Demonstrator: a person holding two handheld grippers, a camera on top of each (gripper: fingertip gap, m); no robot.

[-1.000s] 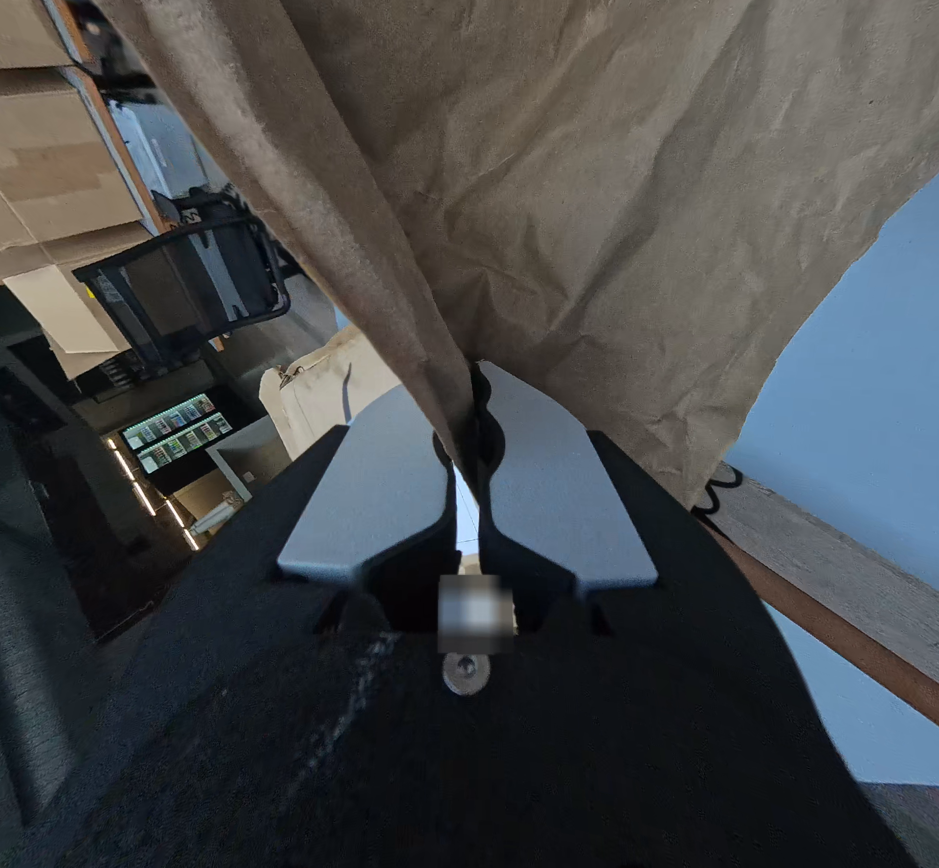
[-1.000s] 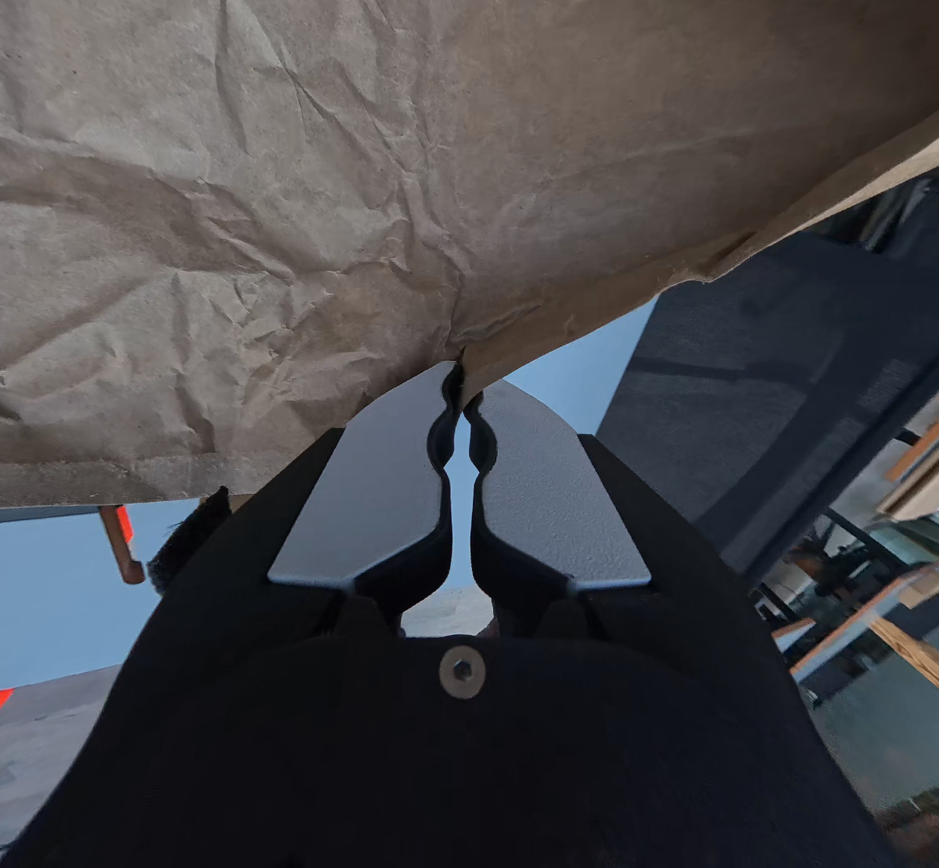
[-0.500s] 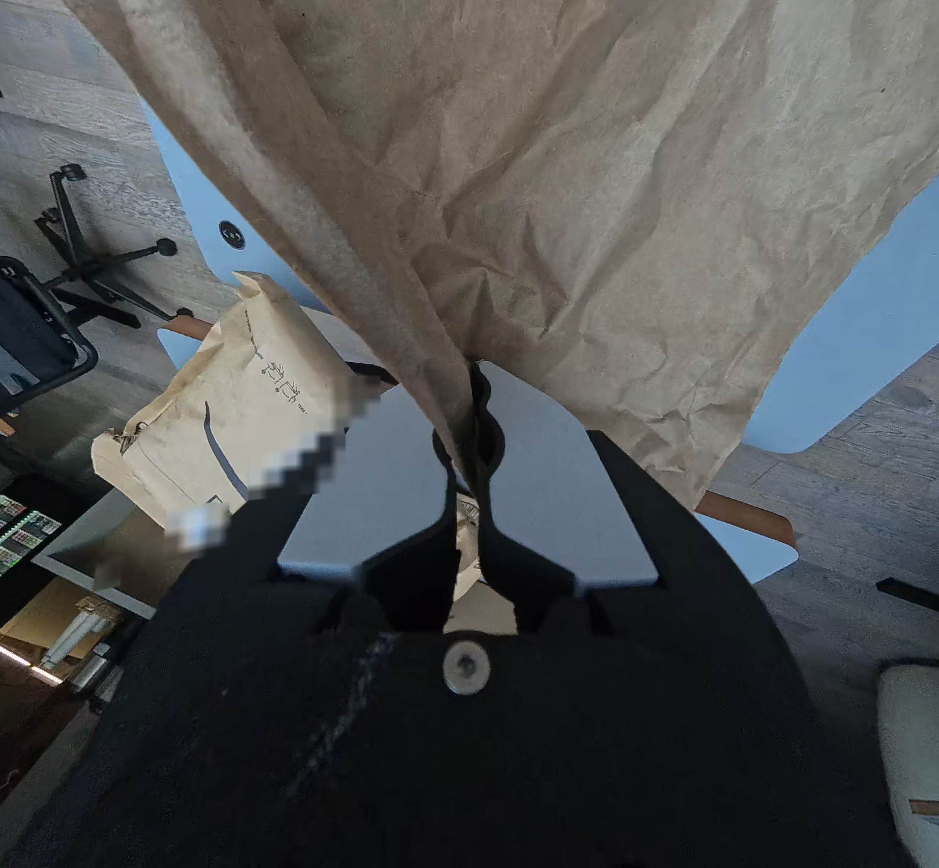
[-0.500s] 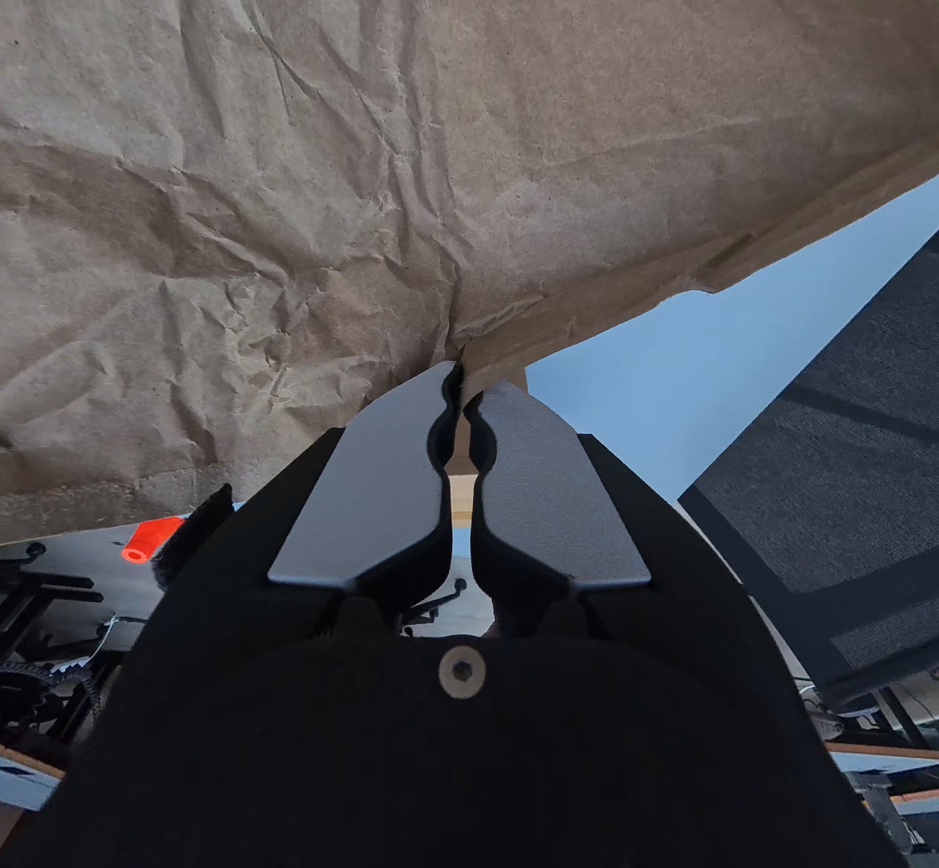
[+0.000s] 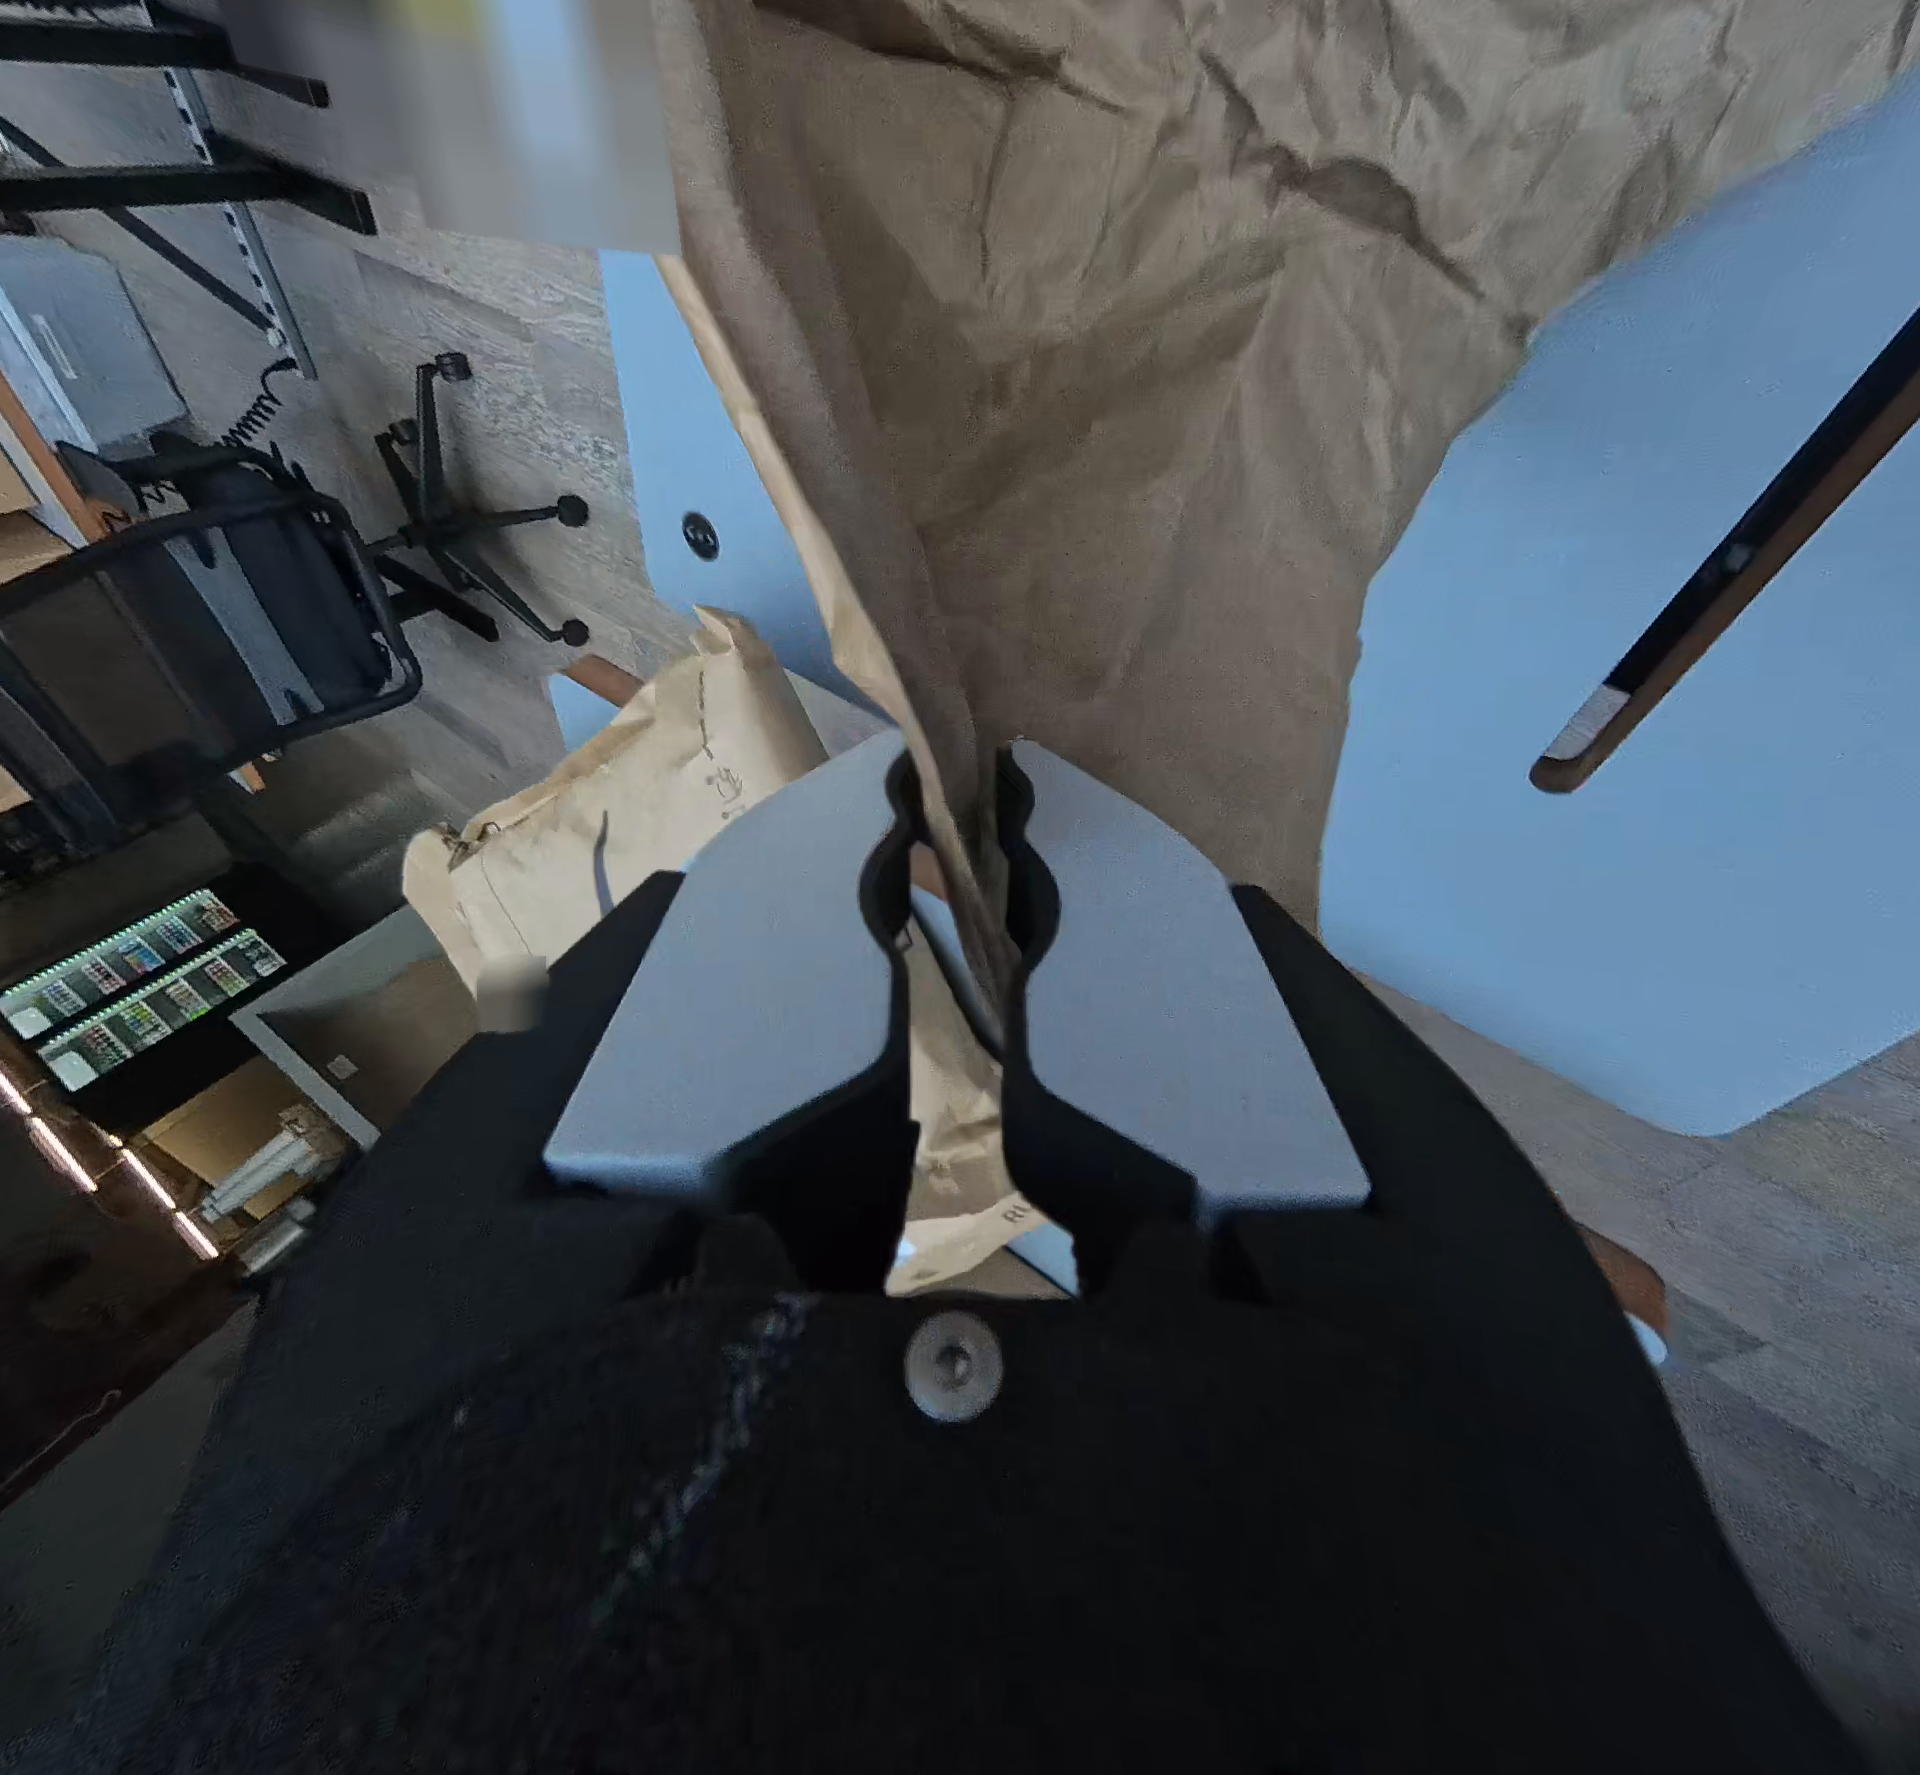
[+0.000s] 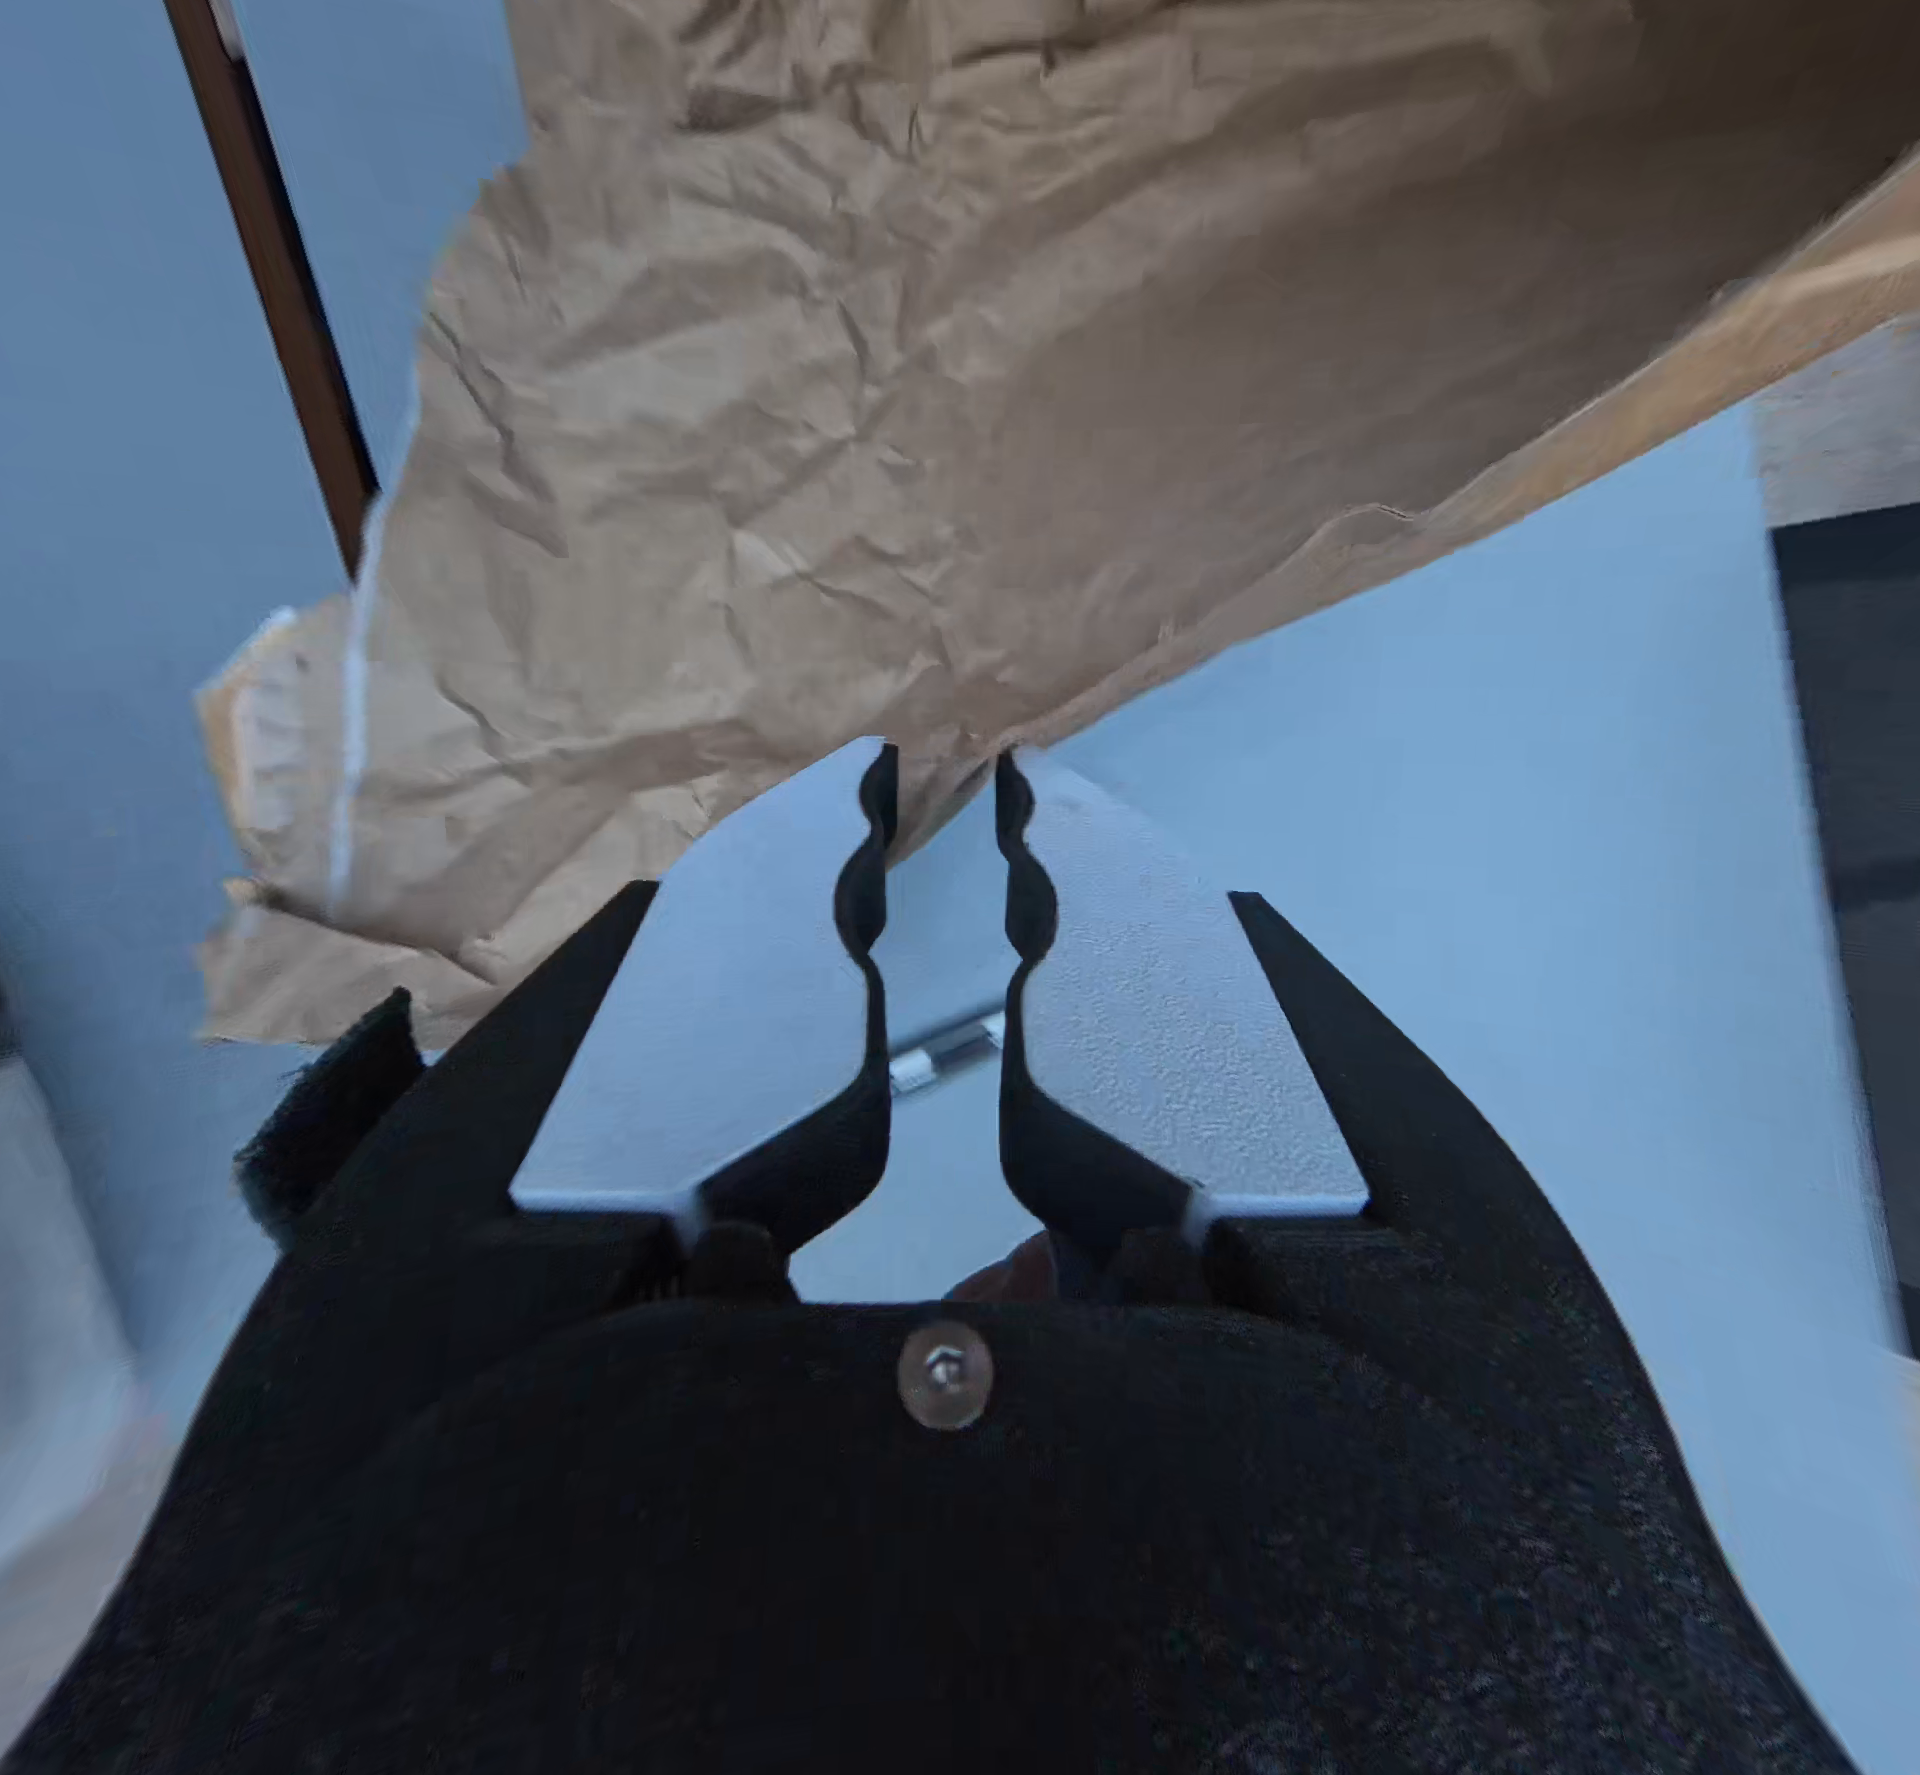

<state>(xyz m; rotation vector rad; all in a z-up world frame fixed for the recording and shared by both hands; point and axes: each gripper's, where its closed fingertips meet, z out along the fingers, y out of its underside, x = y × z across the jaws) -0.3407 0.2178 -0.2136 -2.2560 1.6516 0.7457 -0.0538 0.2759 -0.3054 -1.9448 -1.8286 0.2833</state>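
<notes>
- The left tool point(image 5: 954, 764) stands slightly parted, with the bunched edge of a crumpled brown paper sheet point(image 5: 1143, 271) lying between its fingers; I cannot tell whether it grips the paper.
- The right tool point(image 6: 940, 759) is released: a clear gap shows between its fingers, and the sheet's lower edge point(image 6: 831, 478) sits just at the tips.
- The sheet hangs above the pale blue tabletop point(image 5: 1558, 790).
- A brown paper bag point(image 5: 623, 811) rests near the tabletop's edge, beside an office chair point(image 5: 239, 603) on the floor.
</notes>
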